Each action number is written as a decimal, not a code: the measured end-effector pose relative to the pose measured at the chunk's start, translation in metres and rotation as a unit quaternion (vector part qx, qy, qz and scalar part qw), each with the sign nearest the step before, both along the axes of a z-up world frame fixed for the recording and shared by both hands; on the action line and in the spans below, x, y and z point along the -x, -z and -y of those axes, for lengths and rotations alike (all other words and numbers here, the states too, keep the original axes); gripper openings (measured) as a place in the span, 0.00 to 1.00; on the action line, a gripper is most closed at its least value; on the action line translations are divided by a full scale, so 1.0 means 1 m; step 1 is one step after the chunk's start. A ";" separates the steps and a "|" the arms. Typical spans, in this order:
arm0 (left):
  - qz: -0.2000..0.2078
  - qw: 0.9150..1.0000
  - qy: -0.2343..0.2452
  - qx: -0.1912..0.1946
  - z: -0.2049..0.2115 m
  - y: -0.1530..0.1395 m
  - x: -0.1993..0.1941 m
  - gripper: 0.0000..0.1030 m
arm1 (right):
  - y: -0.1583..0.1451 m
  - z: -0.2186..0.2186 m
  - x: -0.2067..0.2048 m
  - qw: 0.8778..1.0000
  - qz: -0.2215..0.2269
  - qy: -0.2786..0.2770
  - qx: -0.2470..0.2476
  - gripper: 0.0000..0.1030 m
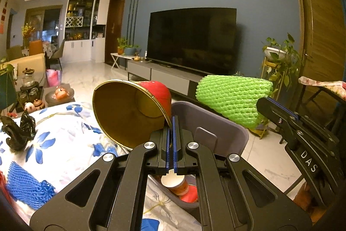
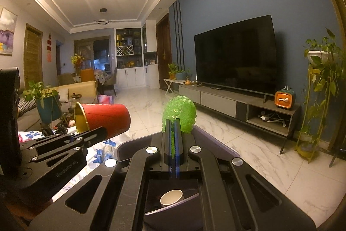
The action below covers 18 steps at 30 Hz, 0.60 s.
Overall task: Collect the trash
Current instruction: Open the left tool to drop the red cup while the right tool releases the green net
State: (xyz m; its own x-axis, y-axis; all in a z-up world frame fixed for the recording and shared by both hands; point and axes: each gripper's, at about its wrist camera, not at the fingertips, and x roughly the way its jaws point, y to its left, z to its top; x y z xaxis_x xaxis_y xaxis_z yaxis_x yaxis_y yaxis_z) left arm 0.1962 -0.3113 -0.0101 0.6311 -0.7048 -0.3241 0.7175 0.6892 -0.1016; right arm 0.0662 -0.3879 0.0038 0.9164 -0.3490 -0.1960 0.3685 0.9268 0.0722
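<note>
Living room, dark television (image 1: 192,38) on blue wall, flowered cloth (image 1: 64,129) below. Over grey bin (image 1: 225,129): red paper tub (image 1: 134,109), gold-lined, pinched by its rim in left gripper (image 1: 172,120), jaws clamped tight. Light and stiff, probably, but easily creased; rim the sensible hold. Alongside, green foam net (image 2: 179,112) nipped in right gripper (image 2: 172,122), also closed hard; soft, featherweight, springy. Paper cup (image 1: 173,182) already inside the bin. Beyond, blue foam net (image 1: 28,187) and black crumpled bag (image 1: 19,131) waiting on the cloth.

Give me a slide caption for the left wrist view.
Left hand-held gripper pinches a red paper tub above the grey bin; right holds green foam netting.
</note>
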 end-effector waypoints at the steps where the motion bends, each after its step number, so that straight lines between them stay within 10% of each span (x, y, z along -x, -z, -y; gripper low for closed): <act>1: 0.000 1.000 0.000 0.000 0.001 0.000 0.000 0.01 | 0.000 -0.002 0.001 1.000 0.000 0.001 0.000 0.03; 18: -0.010 1.000 0.026 -0.007 0.021 0.006 -0.006 0.01 | 0.001 0.005 -0.004 1.000 -0.005 0.003 -0.009 0.03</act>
